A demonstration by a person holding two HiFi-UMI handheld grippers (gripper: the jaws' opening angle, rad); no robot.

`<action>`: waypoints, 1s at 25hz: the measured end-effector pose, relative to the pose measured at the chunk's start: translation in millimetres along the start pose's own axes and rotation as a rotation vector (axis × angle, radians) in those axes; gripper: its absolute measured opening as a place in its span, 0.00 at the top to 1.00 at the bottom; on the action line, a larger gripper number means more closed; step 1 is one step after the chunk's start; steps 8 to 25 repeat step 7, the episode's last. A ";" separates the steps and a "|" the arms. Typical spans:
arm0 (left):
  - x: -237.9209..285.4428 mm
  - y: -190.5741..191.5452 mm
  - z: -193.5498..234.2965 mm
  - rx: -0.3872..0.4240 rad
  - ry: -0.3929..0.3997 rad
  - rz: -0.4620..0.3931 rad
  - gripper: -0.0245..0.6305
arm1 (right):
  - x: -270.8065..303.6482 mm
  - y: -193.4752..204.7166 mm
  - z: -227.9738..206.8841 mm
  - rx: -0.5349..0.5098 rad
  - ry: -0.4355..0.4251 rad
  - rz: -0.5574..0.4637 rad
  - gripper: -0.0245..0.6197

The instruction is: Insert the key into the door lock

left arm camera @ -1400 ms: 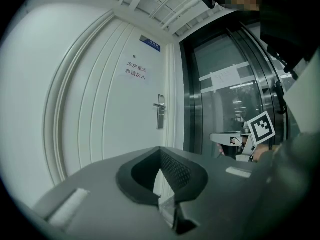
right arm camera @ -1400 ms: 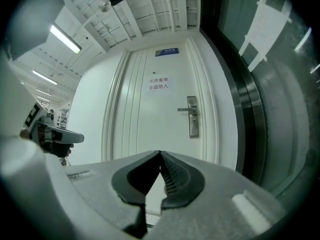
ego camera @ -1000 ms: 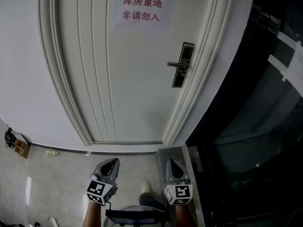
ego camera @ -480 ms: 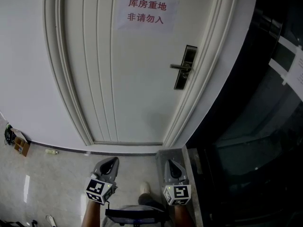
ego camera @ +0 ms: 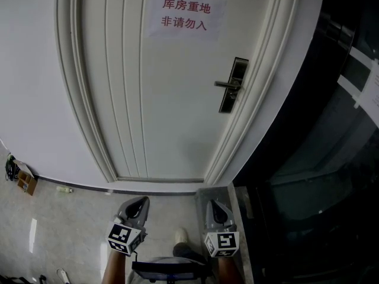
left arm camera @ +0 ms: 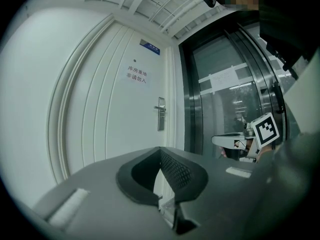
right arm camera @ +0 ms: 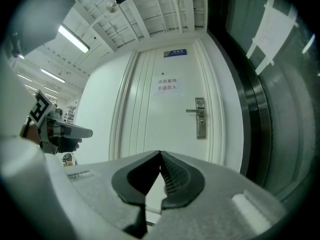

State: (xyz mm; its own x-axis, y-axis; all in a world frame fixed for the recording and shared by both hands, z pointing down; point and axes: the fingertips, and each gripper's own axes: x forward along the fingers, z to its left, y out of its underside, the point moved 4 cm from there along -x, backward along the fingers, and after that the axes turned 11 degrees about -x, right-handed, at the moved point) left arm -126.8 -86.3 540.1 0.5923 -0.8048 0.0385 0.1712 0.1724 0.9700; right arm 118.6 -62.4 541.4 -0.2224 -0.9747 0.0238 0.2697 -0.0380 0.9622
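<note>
Fingers (left arm camera: 177, 171) of our left gripper (left arm camera: 160, 150) and right gripper (right arm camera: 160, 154) meet, empty; the door lock (ego camera: 228, 102) stands upright, lever (ego camera: 224, 84) pointing left, floor (ego camera: 71, 218) between.

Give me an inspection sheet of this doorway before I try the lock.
surface: pale tiled floor.
job's things: white door, shut; handle and lock at its right edge; no key seen.
clutter: small box on floor at left.
grippers: left gripper and right gripper low, short of door, both shut, nothing seen held.
cables: dark cord beside box, it seems.
surroundings: red-lettered sign on door; dark glass at right.
</note>
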 end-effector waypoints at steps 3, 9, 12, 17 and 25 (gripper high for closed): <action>-0.5 1.3 2.4 -0.002 -0.003 0.004 0.96 | 1.2 0.1 2.3 0.001 -0.005 0.000 0.96; 0.9 0.4 6.5 -0.002 -0.005 0.005 0.96 | 5.2 0.3 4.2 0.005 -0.008 0.001 0.96; 0.9 0.4 6.5 -0.002 -0.005 0.005 0.96 | 5.2 0.3 4.2 0.005 -0.008 0.001 0.96; 0.9 0.4 6.5 -0.002 -0.005 0.005 0.96 | 5.2 0.3 4.2 0.005 -0.008 0.001 0.96; 0.9 0.4 6.5 -0.002 -0.005 0.005 0.96 | 5.2 0.3 4.2 0.005 -0.008 0.001 0.96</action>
